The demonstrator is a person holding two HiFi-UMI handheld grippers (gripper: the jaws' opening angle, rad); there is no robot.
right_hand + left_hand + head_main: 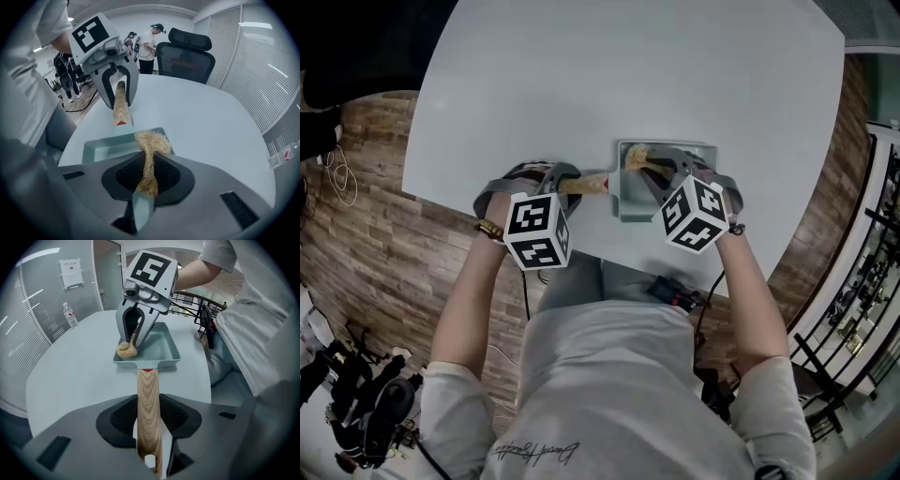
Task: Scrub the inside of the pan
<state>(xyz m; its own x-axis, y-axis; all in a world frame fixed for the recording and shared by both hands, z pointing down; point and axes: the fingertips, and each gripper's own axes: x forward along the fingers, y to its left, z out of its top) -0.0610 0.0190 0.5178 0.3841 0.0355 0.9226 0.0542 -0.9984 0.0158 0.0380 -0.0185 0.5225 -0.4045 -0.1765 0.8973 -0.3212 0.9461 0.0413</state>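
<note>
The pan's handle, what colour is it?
The handle is pale wood grain, red-tipped; best in left gripper view.

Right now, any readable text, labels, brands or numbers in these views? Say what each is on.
Nothing reads clearly.
Cursive script on the grey T-shirt: too blurred to read.
White paper notice on the wall panel: print too small.
Red label on the clear plastic water bottle: too small.
Black-and-white square markers on the gripper cubes: patterns, no words.
</note>
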